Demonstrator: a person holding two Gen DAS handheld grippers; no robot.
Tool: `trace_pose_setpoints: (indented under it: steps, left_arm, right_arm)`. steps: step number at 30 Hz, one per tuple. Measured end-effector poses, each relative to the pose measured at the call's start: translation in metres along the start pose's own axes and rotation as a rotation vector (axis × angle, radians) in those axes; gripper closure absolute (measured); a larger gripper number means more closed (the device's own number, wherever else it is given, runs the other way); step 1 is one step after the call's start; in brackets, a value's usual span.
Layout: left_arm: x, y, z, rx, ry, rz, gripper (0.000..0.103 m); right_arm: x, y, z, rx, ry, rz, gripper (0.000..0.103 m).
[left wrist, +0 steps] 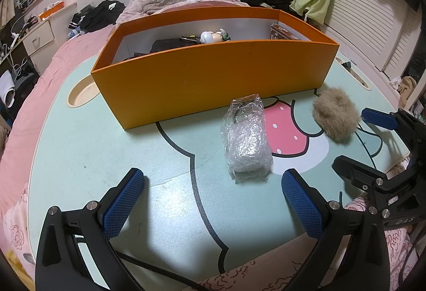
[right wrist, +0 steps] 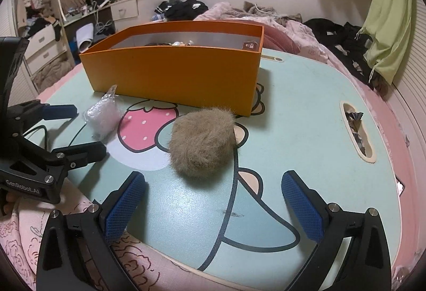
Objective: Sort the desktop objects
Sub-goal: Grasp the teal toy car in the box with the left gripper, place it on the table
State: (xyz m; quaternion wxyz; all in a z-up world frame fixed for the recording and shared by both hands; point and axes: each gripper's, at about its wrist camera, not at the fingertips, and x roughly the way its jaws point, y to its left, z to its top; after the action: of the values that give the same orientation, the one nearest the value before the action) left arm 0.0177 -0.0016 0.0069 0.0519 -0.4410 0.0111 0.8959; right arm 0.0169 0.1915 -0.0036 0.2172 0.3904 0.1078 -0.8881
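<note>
Pink bedding (left wrist: 66,57) strewn with dark clothes surrounds a mint-green counter (left wrist: 106,147) printed with a cartoon and a strawberry, its round cup recess at the far left edge. Toward the back stands an orange box (left wrist: 213,73), long and open-topped, holding a dark pouch, keys, a small white figure (left wrist: 211,37) and a brown packet at its right end. Near the front of the counter the left gripper (left wrist: 213,200) hovers with its blue-padded jaws spread wide and nothing between them. Just beyond it, in front of the box, lies a clear plastic-wrapped bundle (left wrist: 246,138) on the strawberry's left edge. Right of the strawberry sits a tan furry ball (right wrist: 203,143), close to the box's near right corner. The right gripper (right wrist: 213,203) points at it, jaws wide open and empty, the ball lying just ahead of the pads, untouched. A slot (right wrist: 358,131) is cut into the counter's right edge.
</note>
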Motion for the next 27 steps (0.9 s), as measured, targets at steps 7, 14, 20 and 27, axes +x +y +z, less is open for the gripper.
trace_pose_setpoints:
  steps: [7,14,20,27]
  left_arm:
    - [-0.001,-0.002,0.000,0.017,0.033,-0.012,0.000]
    - [-0.036,0.006,0.007,-0.052,-0.056,-0.083,0.000]
    - [-0.068,0.002,0.075,-0.087,-0.102,-0.214,0.014]
    - [0.006,-0.027,0.141,-0.100,0.180,-0.286,0.051]
  right_arm:
    - [0.000,-0.001,0.001,0.001,-0.001,0.001,0.000]
    - [0.000,-0.003,0.000,0.001,0.001,0.000,0.000]
    - [0.001,-0.002,-0.001,0.001,0.000,0.001,0.000]
    - [0.001,-0.004,-0.001,0.002,0.000,0.001,0.000]
